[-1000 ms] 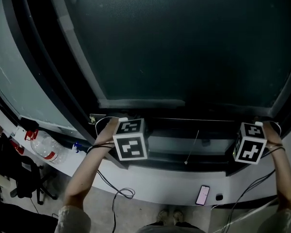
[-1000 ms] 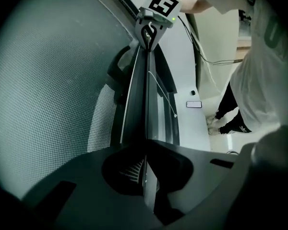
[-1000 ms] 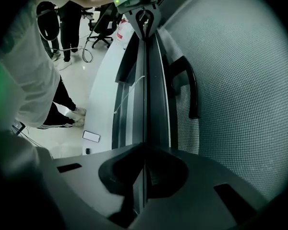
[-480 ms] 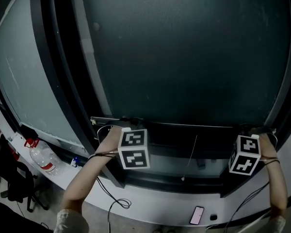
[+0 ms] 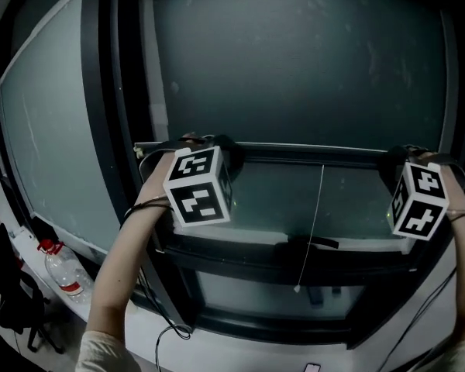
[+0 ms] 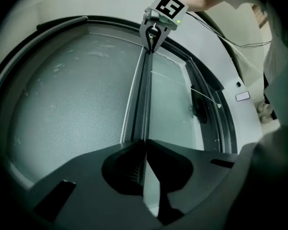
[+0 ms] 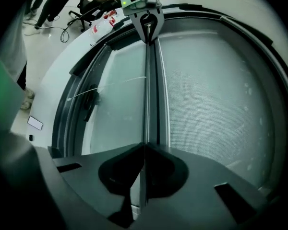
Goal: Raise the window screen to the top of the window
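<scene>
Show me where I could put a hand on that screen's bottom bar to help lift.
The bar is bare along its middle, between the left gripper and the right gripper; only a thin cord hangs below it. Both ends are crowded: each gripper is clamped on the bar.

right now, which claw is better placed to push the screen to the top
Neither clearly: the left claw and right claw are each shut on the screen's bottom bar, one near each end, so lifting with both together would probably hold it level.
</scene>
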`<state>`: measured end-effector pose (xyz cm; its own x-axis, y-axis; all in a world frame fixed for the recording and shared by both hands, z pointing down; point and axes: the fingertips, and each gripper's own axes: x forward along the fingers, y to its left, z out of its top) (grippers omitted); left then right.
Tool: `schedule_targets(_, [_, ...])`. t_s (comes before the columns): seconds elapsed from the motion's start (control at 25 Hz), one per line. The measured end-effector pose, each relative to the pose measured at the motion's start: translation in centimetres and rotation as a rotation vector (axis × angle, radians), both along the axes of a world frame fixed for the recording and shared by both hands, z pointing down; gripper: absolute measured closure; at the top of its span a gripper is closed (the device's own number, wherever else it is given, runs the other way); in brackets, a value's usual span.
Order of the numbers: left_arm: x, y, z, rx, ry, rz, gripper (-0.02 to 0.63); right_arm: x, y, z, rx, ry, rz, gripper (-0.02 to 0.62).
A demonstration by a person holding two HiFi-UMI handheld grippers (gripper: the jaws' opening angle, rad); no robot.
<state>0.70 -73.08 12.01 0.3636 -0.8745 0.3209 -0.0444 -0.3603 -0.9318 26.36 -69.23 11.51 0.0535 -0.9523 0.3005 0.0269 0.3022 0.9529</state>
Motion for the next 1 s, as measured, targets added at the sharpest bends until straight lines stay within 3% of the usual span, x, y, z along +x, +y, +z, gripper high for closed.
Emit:
schedule_targets(0.32, [-0.7,-0.9,-11.3,0.184,-0.065,-0.087,0.591,-0.3,-0.1,-11.7,0.163,0.023,0.013,0.580])
schedule_targets(0.52, [-0.9,-1.1,-20.0,0.280,0.010,-0.120,0.591,-0.6,-0.2,-20.6,0.323,0.033,0.027,0.578])
schedule_targets(0.76, [-0.8,-1.3,-30.0,0.525,-0.011,-0.228,0.591,-0.8,-0.2,-30.4,0.494,0.056,0.030,0.578])
schedule_targets(1.0, [-0.9,-1.2,-35.8,0.601,0.016,-0.223,0.591,-0.9,-0.2,-36.3,0.558,0.060,0.076,0.578])
